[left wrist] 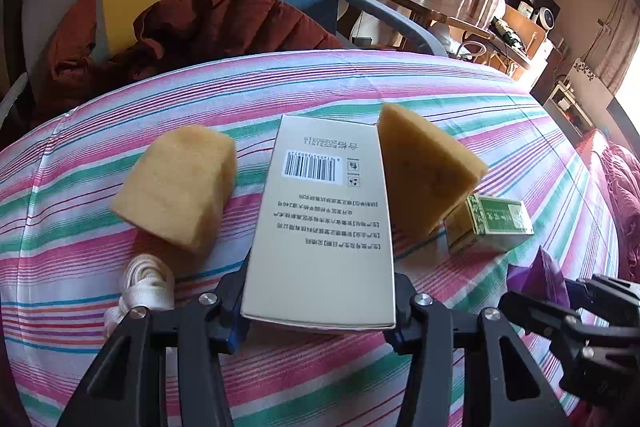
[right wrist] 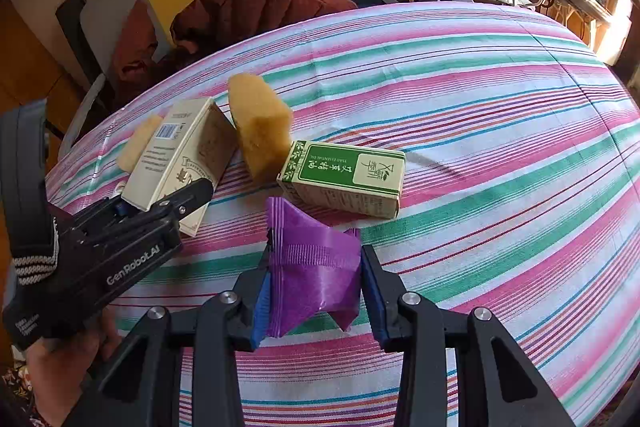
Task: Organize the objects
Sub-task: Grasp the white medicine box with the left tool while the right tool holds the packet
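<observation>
Above the striped table (right wrist: pixel 500 115), a pale box (left wrist: pixel 320 227) is clamped by the left gripper (left wrist: pixel 316 163), and a purple packet (right wrist: pixel 312 267) by the right gripper (right wrist: pixel 314 287).

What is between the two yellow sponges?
The pale box, held in the left gripper, sits between the sponges, shown in the left wrist view.

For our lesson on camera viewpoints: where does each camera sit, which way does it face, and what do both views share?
Left wrist: on the left gripper, looking along its fingers at the clamped beige box; the right gripper shows at right.
Right wrist: on the right gripper, facing the held purple packet; the left gripper and left hand show.
Shared: green box, striped cloth, red jacket.
</observation>
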Demonstrator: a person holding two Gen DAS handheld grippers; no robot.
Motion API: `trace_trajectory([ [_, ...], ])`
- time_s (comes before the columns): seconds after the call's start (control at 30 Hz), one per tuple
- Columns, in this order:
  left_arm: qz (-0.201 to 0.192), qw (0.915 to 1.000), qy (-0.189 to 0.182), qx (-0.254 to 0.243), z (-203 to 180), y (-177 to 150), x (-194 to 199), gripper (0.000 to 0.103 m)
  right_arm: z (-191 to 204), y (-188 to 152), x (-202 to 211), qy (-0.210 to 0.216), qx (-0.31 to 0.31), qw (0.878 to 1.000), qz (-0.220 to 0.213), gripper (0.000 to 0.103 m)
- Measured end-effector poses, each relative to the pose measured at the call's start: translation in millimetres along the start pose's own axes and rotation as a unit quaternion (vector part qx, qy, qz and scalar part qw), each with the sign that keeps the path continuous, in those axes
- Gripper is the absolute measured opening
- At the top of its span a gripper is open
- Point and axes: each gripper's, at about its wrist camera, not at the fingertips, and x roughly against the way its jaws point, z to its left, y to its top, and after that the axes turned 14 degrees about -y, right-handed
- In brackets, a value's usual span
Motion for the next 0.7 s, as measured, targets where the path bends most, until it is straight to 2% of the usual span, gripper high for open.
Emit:
trace_trajectory([
  [0.2,-0.017,0.9988,0.008,-0.045,-2,-37,23,0.051,0,-1,0,0.002,0.004,1.000,0.002,0.040],
  [0.43,-0.034,0.9993,-0.012,-0.008,2,-75,59,0.051,12,-4,0,-0.011,0.034,0.999,0.000,0.040],
  [0.5,-0.036,0.9989,-0.028,0.006,1,-83,66,0.051,13,-5,0,-0.014,0.039,0.999,0.000,0.040],
  [0.7,-0.052,0.9979,-0.033,0.018,-2,-73,72,0.052,14,-8,0,-0.021,0.051,0.998,0.001,0.040],
])
